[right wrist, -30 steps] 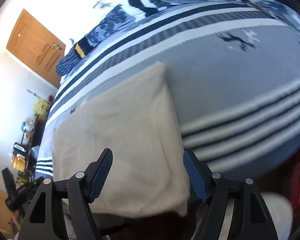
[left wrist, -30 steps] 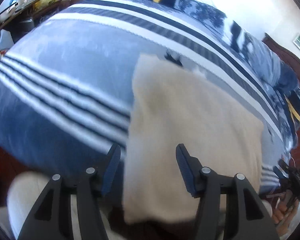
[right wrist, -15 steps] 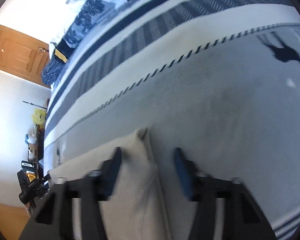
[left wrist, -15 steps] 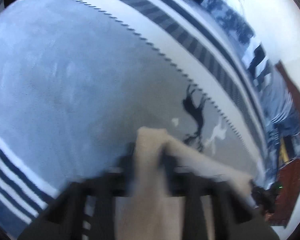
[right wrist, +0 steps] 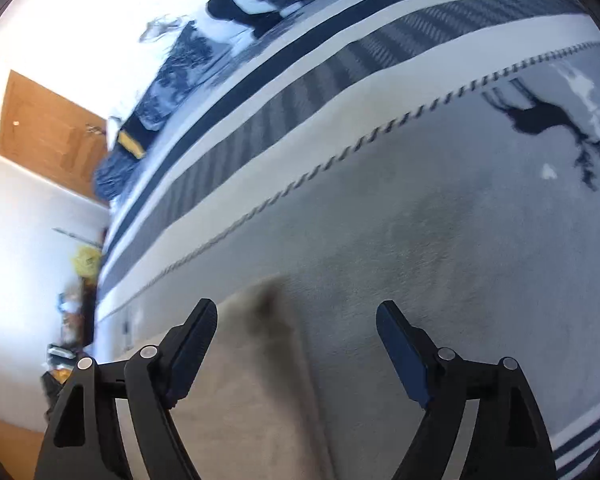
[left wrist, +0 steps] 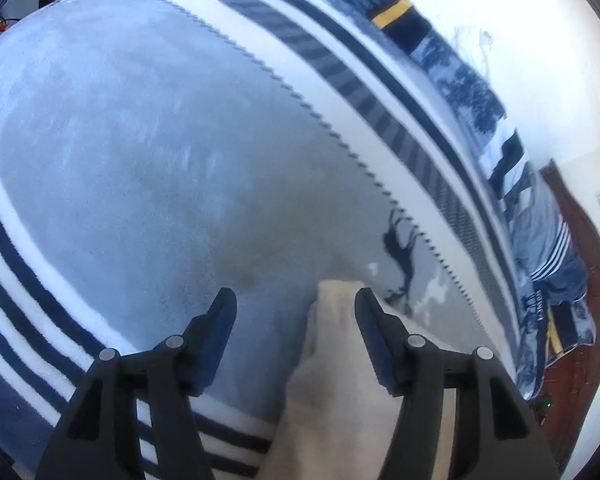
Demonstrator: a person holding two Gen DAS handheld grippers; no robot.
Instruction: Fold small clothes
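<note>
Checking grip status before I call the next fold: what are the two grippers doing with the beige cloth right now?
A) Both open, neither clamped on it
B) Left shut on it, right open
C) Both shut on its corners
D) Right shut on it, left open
A: the left gripper and right gripper both show spread fingers, with the beige cloth lying loose on the striped blanket.
</note>
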